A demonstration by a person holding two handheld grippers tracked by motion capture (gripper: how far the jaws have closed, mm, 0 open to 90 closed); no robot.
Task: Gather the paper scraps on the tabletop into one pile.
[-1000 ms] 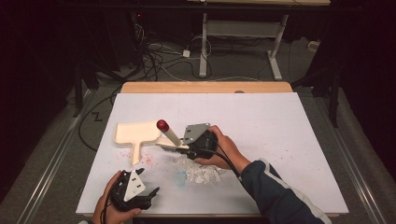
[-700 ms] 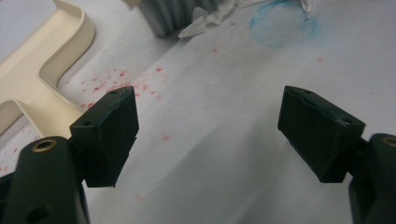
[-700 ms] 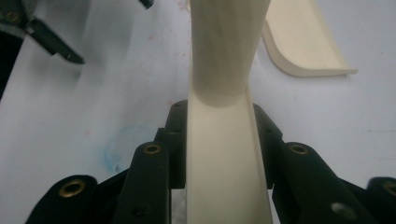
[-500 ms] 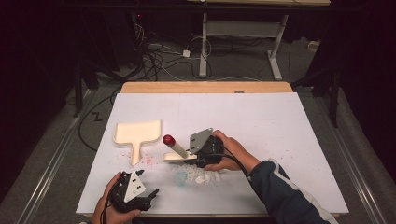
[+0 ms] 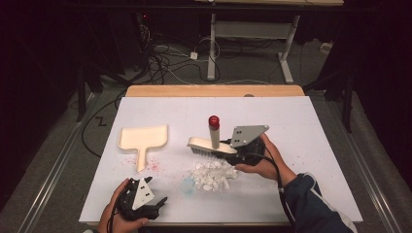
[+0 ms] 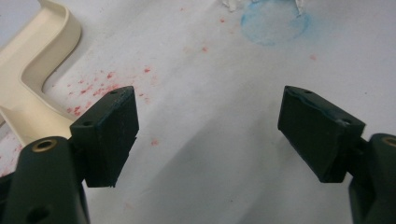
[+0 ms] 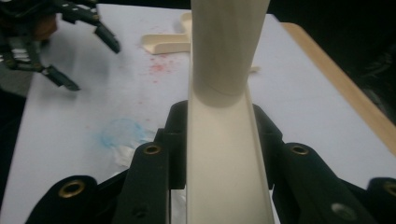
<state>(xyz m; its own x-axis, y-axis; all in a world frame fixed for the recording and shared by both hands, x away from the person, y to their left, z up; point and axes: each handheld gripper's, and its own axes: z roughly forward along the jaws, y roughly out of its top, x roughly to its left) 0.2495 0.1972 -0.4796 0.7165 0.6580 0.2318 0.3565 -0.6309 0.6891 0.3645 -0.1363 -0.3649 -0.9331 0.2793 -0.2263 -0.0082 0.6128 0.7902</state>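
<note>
Centrally, on the white bench (image 5: pixel 301 121), the right gripper (image 5: pixel 232 154) holds a cream brush (image 5: pixel 210 147) by one end of its flat body, jaws clamped on its two sides (the right gripper view shows the brush body (image 7: pixel 224 154) running straight up between the black jaws, with the round handle rising at its far end). The handle stands upright and ends in a red cap (image 5: pixel 214 120). The bristles point down and hang just beyond a heap of white scraps (image 5: pixel 214 175), near the heap's far edge; whether they touch the bench cannot be told.

A cream dustpan (image 5: pixel 144 138) lies flat to the left of the brush, well apart from it, with its handle pointing toward the person. Red specks (image 5: pixel 155 166) are scattered on the bench beside that handle, and a faint blue ring (image 5: pixel 188 183) marks the surface at the near left edge of the scraps.

The left gripper (image 5: pixel 154 190) rests low at the near left corner of the bench, in the person's left hand (image 5: pixel 114 213). Its jaws stand wide apart with nothing between them (the left gripper view looks across bare bench toward the dustpan handle (image 6: pixel 32 88) and the blue ring (image 6: pixel 275 21)).
</note>
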